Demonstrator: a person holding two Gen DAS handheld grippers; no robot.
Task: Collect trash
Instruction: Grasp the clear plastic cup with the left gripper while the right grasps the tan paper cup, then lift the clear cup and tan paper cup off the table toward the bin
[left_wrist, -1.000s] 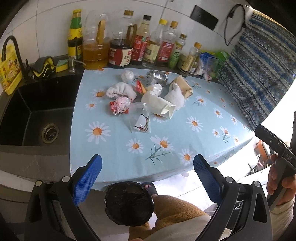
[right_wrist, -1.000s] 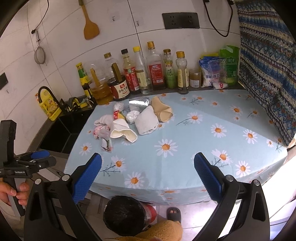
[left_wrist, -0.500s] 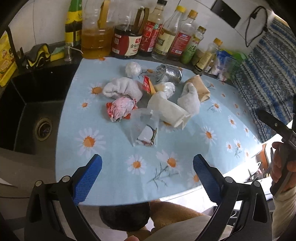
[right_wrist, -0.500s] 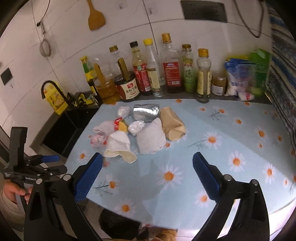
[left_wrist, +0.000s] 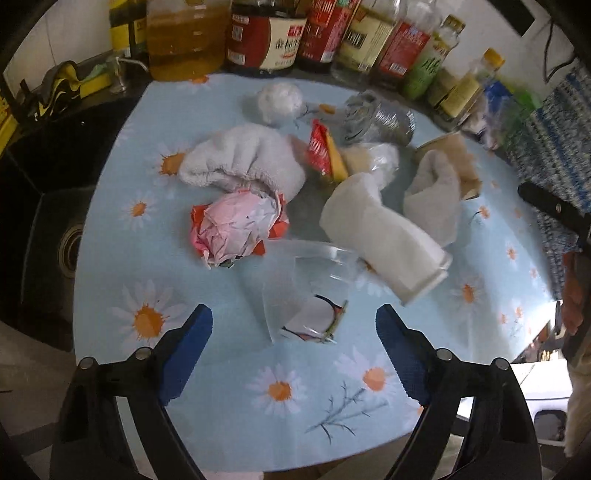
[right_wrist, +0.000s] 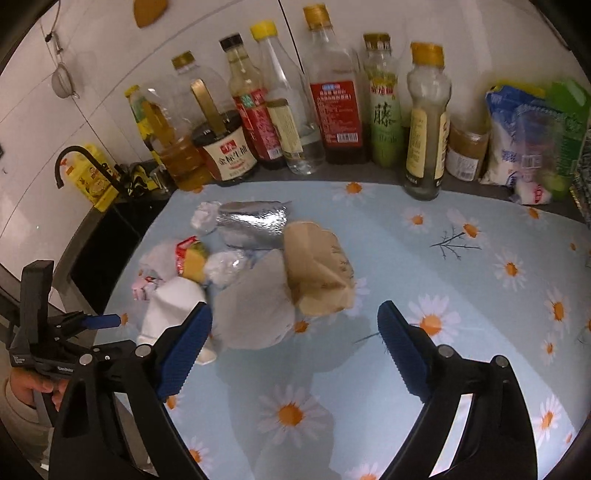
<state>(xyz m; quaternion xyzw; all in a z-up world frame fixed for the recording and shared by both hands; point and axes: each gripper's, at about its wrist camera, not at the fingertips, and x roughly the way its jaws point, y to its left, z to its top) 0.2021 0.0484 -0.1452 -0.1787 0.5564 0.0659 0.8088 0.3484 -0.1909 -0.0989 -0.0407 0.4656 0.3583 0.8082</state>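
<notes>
Closing my left gripper (left_wrist: 293, 349) just short of the clear plastic cup (left_wrist: 308, 291), nothing between its fingers; my right gripper (right_wrist: 294, 345) narrows, empty too. Beyond the cup lie crumpled pink paper (left_wrist: 236, 225) and foil wrapper (left_wrist: 376, 120).

Two fisheye views ride the hand-held tools, each looking steeply down along its blue fingers at the daisy-print bench (left_wrist: 155, 266). The left looks close over the clear plastic cup (left_wrist: 306, 291); the right stands further right. Both share the trash pile and the row of bottles (right_wrist: 332, 107).
</notes>
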